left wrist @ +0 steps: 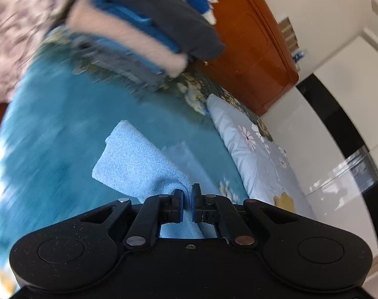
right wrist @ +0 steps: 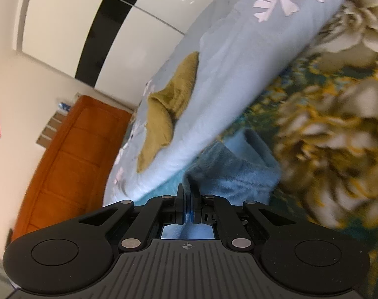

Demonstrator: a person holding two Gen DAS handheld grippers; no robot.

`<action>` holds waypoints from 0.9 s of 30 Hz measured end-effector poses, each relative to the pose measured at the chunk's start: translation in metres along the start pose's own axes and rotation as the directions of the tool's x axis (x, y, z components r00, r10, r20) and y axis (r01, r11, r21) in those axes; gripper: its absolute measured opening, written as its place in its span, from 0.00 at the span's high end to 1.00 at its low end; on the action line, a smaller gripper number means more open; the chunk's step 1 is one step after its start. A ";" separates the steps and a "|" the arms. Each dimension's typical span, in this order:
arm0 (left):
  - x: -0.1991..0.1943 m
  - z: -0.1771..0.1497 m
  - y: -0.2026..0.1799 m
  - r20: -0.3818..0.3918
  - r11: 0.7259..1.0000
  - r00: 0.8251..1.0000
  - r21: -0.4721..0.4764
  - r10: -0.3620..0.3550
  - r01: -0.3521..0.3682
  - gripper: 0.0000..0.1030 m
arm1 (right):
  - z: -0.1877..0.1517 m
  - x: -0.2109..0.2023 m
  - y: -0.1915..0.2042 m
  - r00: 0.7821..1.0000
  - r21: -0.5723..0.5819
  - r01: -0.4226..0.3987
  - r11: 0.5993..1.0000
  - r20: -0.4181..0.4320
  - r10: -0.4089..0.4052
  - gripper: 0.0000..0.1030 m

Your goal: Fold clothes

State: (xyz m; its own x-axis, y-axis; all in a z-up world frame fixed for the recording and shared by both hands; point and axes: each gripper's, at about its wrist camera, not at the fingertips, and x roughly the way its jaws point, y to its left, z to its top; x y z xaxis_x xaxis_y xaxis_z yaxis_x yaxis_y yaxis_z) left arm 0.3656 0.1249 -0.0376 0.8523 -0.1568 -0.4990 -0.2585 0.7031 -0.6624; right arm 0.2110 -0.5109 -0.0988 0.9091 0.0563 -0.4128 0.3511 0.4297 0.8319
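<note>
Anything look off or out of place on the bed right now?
Nothing stands out. Both the left gripper and right gripper are shut on the light blue towel. The folded stack behind looks neat, though blurred. A mustard cloth lies crumpled on the floral pillow.

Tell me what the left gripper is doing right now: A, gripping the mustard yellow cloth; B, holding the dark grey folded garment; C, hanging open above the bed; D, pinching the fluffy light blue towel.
D: the left gripper has its jaws closed on a bunched edge of the fluffy light blue towel, which trails forward over the teal bedspread.
</note>
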 end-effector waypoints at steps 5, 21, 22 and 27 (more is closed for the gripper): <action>0.100 0.025 -0.045 -0.067 0.992 0.993 0.092 0.094 -0.087 0.97 | 0.012 0.055 0.013 0.998 0.034 0.066 0.997 0.019 -0.067 0.98; 0.247 0.031 -0.065 -0.236 0.972 0.951 0.165 0.201 -0.165 0.53 | 0.018 0.158 0.016 0.969 -0.011 0.240 0.971 -0.048 -0.241 0.79; 0.243 0.036 -0.065 -0.234 0.976 0.956 0.162 0.180 -0.144 0.49 | 0.018 0.155 0.019 0.974 -0.018 0.217 0.976 -0.057 -0.217 0.76; 0.211 0.067 -0.068 -0.188 0.982 0.974 0.158 0.130 -0.101 0.31 | 0.014 0.126 0.049 0.991 -0.143 0.089 0.986 -0.086 -0.102 0.62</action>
State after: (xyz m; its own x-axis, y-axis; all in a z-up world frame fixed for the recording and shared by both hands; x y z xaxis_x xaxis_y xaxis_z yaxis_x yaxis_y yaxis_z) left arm 0.5934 0.0905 -0.0598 0.7108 -0.1913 -0.6769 -0.2681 0.8160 -0.5121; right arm 0.3456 -0.4956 -0.1048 0.8458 0.0894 -0.5259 0.3953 0.5570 0.7304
